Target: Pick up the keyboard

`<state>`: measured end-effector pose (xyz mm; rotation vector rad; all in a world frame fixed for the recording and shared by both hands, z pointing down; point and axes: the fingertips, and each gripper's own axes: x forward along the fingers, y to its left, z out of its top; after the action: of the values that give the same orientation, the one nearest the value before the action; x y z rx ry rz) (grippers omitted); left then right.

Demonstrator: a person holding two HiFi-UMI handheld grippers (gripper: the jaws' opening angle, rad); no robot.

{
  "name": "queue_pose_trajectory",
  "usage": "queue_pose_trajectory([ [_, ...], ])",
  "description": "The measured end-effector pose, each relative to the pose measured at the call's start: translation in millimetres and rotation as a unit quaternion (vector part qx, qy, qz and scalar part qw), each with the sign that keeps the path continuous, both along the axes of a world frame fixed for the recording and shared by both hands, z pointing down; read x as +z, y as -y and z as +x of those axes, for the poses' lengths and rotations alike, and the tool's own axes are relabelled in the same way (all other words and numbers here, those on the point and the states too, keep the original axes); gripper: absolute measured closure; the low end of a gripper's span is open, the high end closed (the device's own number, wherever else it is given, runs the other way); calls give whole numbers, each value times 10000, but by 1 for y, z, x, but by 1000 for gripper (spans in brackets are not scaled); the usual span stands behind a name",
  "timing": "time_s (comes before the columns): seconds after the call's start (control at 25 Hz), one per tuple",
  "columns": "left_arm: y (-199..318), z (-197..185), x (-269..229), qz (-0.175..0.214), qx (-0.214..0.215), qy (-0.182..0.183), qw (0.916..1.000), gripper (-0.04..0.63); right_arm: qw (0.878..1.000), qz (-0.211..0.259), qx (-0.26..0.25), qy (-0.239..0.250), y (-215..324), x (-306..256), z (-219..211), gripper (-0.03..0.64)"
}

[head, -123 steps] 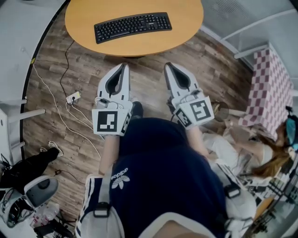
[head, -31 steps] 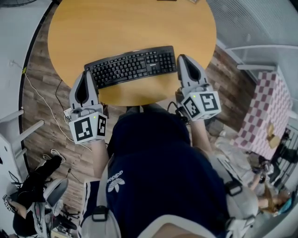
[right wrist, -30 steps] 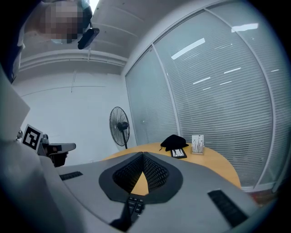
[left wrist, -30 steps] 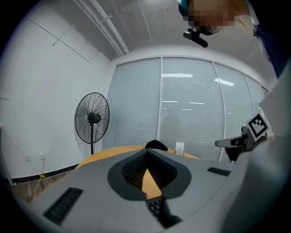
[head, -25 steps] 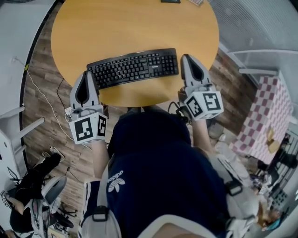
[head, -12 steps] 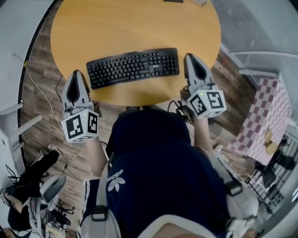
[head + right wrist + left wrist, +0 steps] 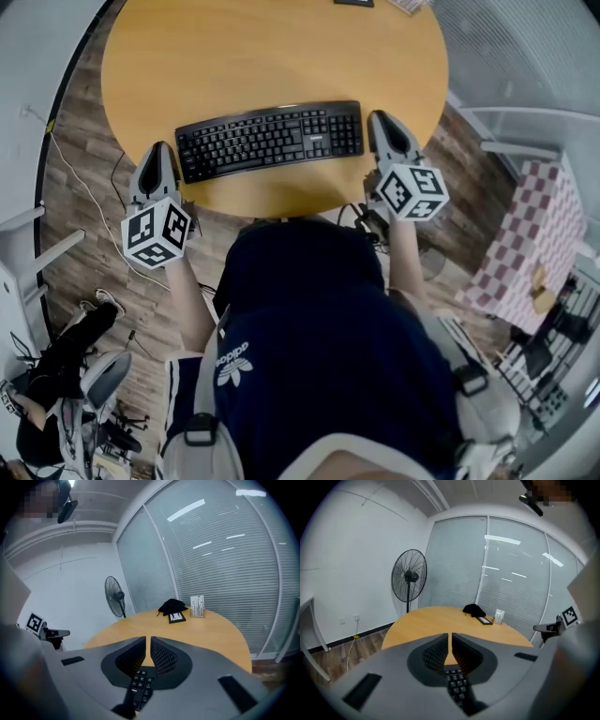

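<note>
Keyboard (image 7: 270,141) on table (image 7: 187,56); left gripper (image 7: 159,150), right gripper (image 7: 381,120) flank it, fingers clenched empty.

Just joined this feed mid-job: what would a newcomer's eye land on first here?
The black keyboard lies near the front edge of the round wooden table. The left gripper sits off its left end, the right gripper off its right end, both shut and empty. A black fan stands beyond the table.
</note>
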<state>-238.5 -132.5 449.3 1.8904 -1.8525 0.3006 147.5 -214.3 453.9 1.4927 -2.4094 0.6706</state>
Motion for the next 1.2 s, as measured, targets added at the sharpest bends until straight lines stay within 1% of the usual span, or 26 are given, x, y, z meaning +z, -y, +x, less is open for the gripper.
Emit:
queue_pose_trajectory([
  [0.04, 2, -3, 9, -95, -5, -39, 9999, 591, 9999, -93, 40, -25, 2, 9, 2, 597],
  [0.12, 6, -7, 26, -304, 31, -127, 9995, 553, 9995, -298, 98, -60, 5, 26, 5, 542],
  [0.28, 13, -12, 57, -755, 181, -313, 9965, 503, 9976, -666, 132, -160, 11, 54, 9, 540],
  [0.44, 20, -11, 87, -1161, 284, -523, 9915, 462, 9947, -994, 104, -233, 18, 80, 11, 537],
  [0.64, 26, -16, 122, -1602, 214, -611, 9850, 453, 9913, -1274, 98, -318, 28, 107, 11, 526],
  [0.84, 22, -21, 143, -1931, 106, -786, 9780, 444, 9874, -1553, 91, -299, 31, 127, 10, 498],
  [1.2, 22, -21, 163, -2238, 81, -1007, 9694, 434, 9796, -1977, 185, -317, 34, 149, 16, 474],
])
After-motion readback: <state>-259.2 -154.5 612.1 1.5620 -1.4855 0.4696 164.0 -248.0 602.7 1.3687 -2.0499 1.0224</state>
